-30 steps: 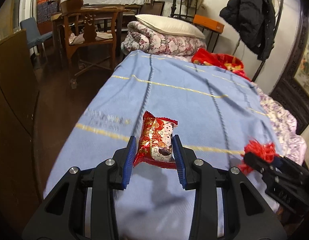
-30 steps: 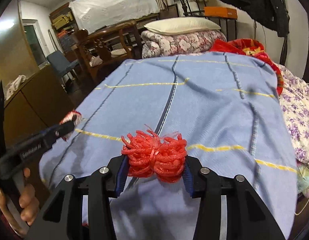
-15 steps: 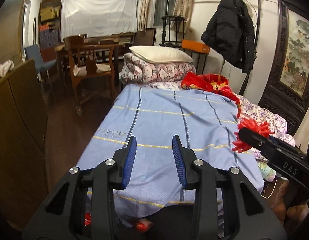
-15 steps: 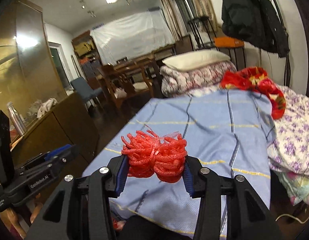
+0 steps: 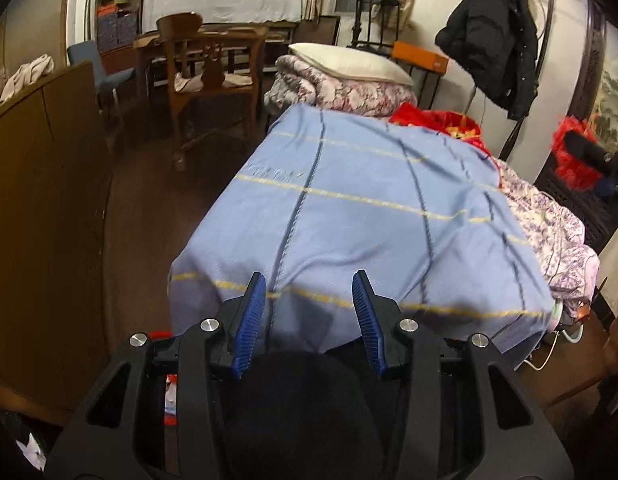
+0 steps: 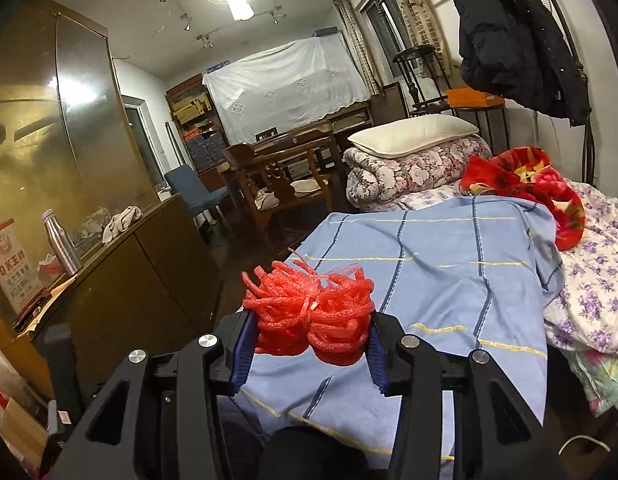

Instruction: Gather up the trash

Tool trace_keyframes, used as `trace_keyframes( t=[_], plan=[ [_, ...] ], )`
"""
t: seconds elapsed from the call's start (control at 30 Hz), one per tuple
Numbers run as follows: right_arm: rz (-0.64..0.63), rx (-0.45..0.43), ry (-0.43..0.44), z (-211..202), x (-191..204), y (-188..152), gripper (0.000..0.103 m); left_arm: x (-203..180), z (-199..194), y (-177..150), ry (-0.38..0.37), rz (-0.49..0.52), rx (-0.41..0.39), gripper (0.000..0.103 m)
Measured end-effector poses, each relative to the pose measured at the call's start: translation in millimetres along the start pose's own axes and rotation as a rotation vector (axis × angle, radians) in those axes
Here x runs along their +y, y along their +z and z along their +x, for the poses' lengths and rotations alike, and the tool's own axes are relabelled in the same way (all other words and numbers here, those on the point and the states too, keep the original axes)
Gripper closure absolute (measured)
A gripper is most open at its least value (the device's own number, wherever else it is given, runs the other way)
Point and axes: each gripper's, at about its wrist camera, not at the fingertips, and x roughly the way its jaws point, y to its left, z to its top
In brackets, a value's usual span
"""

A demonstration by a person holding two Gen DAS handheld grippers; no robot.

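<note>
My right gripper [image 6: 311, 320] is shut on a bundle of red foam netting [image 6: 309, 308] and holds it up over the near end of the blue striped bedcover [image 6: 449, 264]. The same bundle [image 5: 571, 160] shows at the far right of the left wrist view. My left gripper [image 5: 309, 280] hangs off the foot of the bed; its jaws are opening and nothing is between the blue pads [image 5: 251, 312]. A red and white scrap [image 5: 171, 396] shows under that gripper's body; I cannot tell what it is. A dark rounded shape [image 5: 305, 408] lies just below the jaws.
A brown cabinet [image 6: 149, 264] with a metal bottle [image 6: 61, 244] runs along the left of the bed. Wooden chairs [image 5: 213, 76] and a table stand beyond dark floor. Folded quilts, a pillow [image 6: 413, 136] and a red blanket [image 6: 541, 184] lie at the bed's head.
The red snack packet has gone from the left jaws. That gripper has drawn back off the bedcover past the foot of the bed and its jaws now stand wider. The right gripper has risen, still holding the netting.
</note>
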Motion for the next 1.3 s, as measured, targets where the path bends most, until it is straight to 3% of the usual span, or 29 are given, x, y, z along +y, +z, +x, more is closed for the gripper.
trace_keyframes(
  t=[0.2,0.37,0.47,0.63,0.7,0.8,0.93,1.0,1.07,1.17,1.3],
  plan=[
    [0.002,0.047,-0.011,18,1,-11,0.057,18,7,-4,-0.019,-0.037,0.021,0.055],
    [0.028,0.088,-0.001,36,-7,-21,0.057,18,22,-18,-0.019,0.012,0.079,0.046],
    [0.035,0.108,0.008,49,-10,-26,0.057,24,41,-42,-0.023,0.036,0.185,0.041],
    [0.04,0.143,0.017,71,-13,-32,0.057,40,93,-97,-0.07,-0.023,0.484,0.041],
    [0.045,0.157,0.018,78,-16,-30,0.057,38,109,-109,-0.053,-0.018,0.573,0.041],
    [0.048,0.157,0.027,84,-18,-25,0.057,29,125,-120,-0.076,0.01,0.66,0.041],
    [0.044,0.154,0.038,93,-20,-21,0.057,24,157,-143,-0.026,0.079,0.824,0.041],
    [0.04,0.169,0.039,98,-20,-22,0.057,24,165,-145,-0.047,0.059,0.867,0.041],
    [0.031,0.18,0.036,102,-20,-23,0.057,24,163,-141,-0.094,0.051,0.852,0.041],
    [0.016,0.191,0.023,106,-21,-25,0.057,24,149,-126,-0.066,0.111,0.74,0.041],
    [0.042,0.205,0.039,115,-22,-30,0.057,28,118,-102,-0.097,0.169,0.588,0.041]
  ],
)
